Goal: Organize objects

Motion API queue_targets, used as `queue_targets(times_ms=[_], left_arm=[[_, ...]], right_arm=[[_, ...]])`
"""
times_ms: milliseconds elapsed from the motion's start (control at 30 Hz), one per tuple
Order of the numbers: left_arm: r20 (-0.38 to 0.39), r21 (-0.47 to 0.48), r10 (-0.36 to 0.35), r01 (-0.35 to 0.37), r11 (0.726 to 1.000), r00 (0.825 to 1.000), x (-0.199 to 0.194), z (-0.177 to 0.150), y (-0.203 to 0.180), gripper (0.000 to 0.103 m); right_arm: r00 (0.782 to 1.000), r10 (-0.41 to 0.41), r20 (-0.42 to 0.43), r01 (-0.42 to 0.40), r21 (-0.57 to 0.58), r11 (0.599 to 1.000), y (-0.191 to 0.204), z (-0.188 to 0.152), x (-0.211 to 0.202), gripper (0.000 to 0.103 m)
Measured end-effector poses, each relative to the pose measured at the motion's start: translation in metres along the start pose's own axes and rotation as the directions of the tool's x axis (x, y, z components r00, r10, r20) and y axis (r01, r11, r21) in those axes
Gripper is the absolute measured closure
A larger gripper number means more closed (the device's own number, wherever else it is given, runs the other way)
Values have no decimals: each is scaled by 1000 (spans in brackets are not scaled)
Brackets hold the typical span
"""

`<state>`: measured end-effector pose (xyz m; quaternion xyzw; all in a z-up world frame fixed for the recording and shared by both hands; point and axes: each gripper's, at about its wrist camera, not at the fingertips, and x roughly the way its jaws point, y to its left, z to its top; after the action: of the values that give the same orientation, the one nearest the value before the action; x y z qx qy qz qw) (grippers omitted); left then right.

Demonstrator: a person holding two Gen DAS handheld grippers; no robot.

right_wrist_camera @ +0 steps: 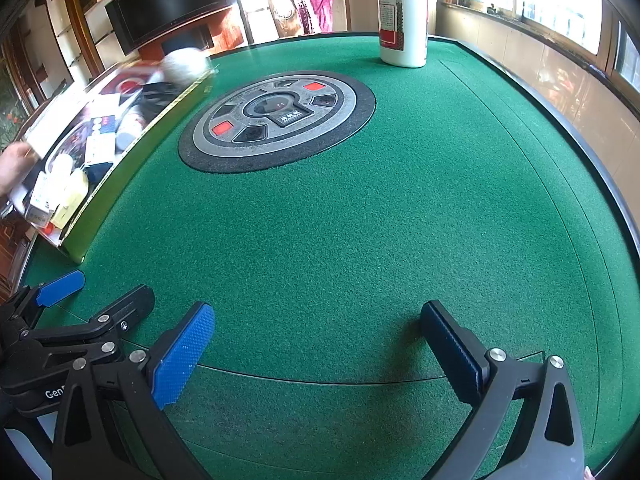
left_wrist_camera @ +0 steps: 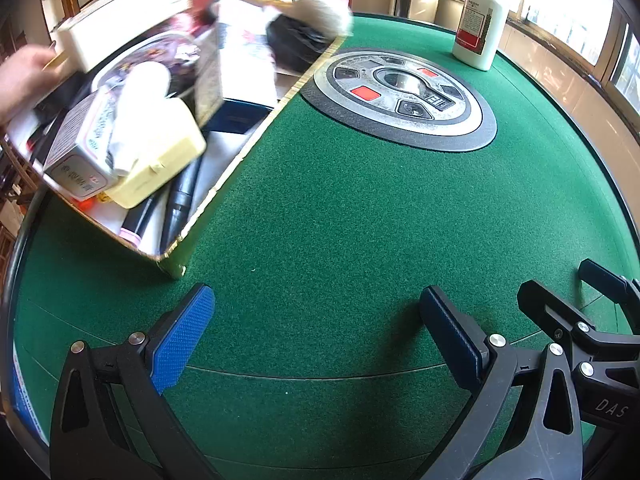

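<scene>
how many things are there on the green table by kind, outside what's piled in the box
white bottle with red label: 1
cardboard box full of items: 1
round control panel set in the table's centre: 1
hand-held grippers, both open and empty, left and right: 2
total: 5

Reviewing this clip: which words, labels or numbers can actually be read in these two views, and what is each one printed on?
"DAS": on the right claw's black frame, seen from the left wrist view.
"Gen", cut off: on the left claw's frame, seen from the right wrist view.
White bottle: red and white label, print too small.
Table's centre panel: small display, unreadable.
Packages in the cardboard box: print blurred.
</scene>
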<state>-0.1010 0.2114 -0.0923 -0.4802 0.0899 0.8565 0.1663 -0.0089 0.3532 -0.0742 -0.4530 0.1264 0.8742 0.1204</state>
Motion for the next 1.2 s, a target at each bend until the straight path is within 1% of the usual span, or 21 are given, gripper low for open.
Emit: queue_targets(times_ms=[667, 700, 933, 1200], left_arm=[[1, 3, -2, 2, 1000, 1000, 0, 1, -1, 0], [1, 2, -3, 3, 1000, 1000, 0, 1, -1, 0], [1, 1, -4, 4, 1000, 1000, 0, 1, 0, 0], [1, 1, -4, 4, 1000, 1000, 0, 2, 0, 0]], right_arm=[[1000, 0, -2, 0, 0, 1000, -1, -2, -3, 0], [1000, 1, -1, -1, 0, 1000, -5, 10, 4, 0], [1000, 0, -1, 0, 0, 1000, -1, 1, 1, 0], [1000, 0, -1, 0, 0, 1000, -1, 1, 1, 0]])
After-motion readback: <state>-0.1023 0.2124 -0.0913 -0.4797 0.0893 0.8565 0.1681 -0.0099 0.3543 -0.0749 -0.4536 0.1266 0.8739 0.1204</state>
